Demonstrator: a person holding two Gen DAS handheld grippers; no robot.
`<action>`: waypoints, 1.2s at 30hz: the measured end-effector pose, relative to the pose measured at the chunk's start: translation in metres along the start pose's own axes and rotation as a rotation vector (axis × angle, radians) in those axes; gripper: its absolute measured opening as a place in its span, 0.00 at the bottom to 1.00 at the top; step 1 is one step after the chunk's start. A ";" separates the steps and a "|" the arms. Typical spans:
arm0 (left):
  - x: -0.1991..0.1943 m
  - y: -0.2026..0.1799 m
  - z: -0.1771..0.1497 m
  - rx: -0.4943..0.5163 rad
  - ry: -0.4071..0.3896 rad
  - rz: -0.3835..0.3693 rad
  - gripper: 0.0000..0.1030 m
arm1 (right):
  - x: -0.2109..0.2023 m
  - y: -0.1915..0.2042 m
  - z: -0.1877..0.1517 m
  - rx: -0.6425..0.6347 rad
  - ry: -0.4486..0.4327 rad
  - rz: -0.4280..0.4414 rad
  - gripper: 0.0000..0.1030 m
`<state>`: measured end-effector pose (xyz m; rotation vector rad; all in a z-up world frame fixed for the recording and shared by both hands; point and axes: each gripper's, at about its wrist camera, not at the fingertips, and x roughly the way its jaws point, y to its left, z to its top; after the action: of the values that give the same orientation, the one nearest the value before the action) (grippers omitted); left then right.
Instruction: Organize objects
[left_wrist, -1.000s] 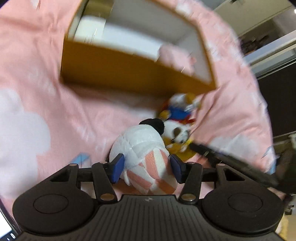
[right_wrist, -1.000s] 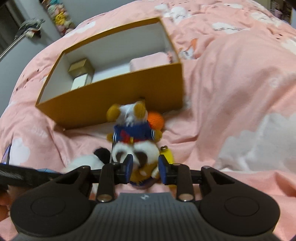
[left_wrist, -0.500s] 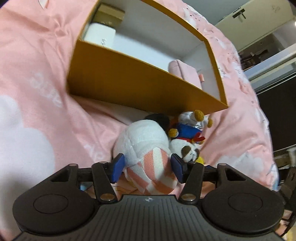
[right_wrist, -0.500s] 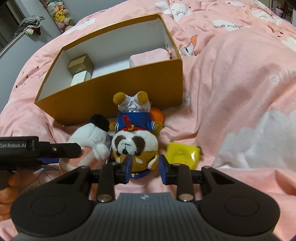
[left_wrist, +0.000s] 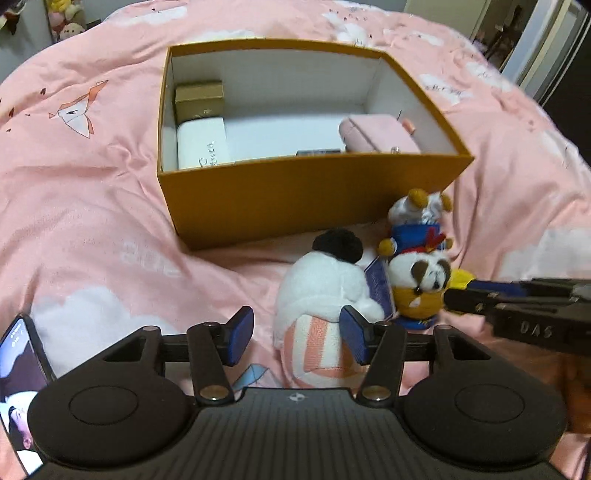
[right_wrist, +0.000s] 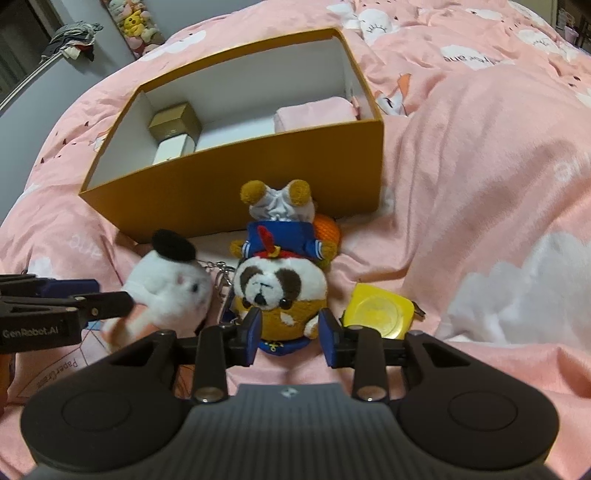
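Since both are small stuffed toys, the white plush (left_wrist: 321, 291) and the sailor-suited dog plush (right_wrist: 280, 288) should be light, soft and squashy. A pinch across the fat middle of the body would likely hold better than one on a limb or a keychain.

The left gripper (left_wrist: 297, 336) stands wide open. The white plush lies between its jaws, brushing the right pad and clear of the left.

The right gripper (right_wrist: 290, 336) has just been opening, and the dog plush sits loosely between its pads.

Both grippers tilt steeply down at the pink bedspread (left_wrist: 92, 221), and the orange box (left_wrist: 295, 199) stands just beyond the toys.
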<state>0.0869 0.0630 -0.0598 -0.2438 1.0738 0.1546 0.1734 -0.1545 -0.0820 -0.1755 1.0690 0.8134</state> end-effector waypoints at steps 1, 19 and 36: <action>-0.004 0.001 0.001 0.003 -0.021 -0.021 0.63 | 0.000 0.001 0.001 -0.004 -0.001 0.001 0.39; 0.011 -0.054 0.027 0.302 -0.079 -0.131 0.58 | 0.025 0.006 0.011 -0.058 0.024 0.005 0.39; 0.028 -0.036 0.002 0.404 0.054 0.033 0.74 | 0.019 -0.005 0.009 0.015 0.009 0.053 0.40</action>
<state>0.1103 0.0293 -0.0787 0.1340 1.1381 -0.0409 0.1874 -0.1436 -0.0944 -0.1392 1.0912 0.8524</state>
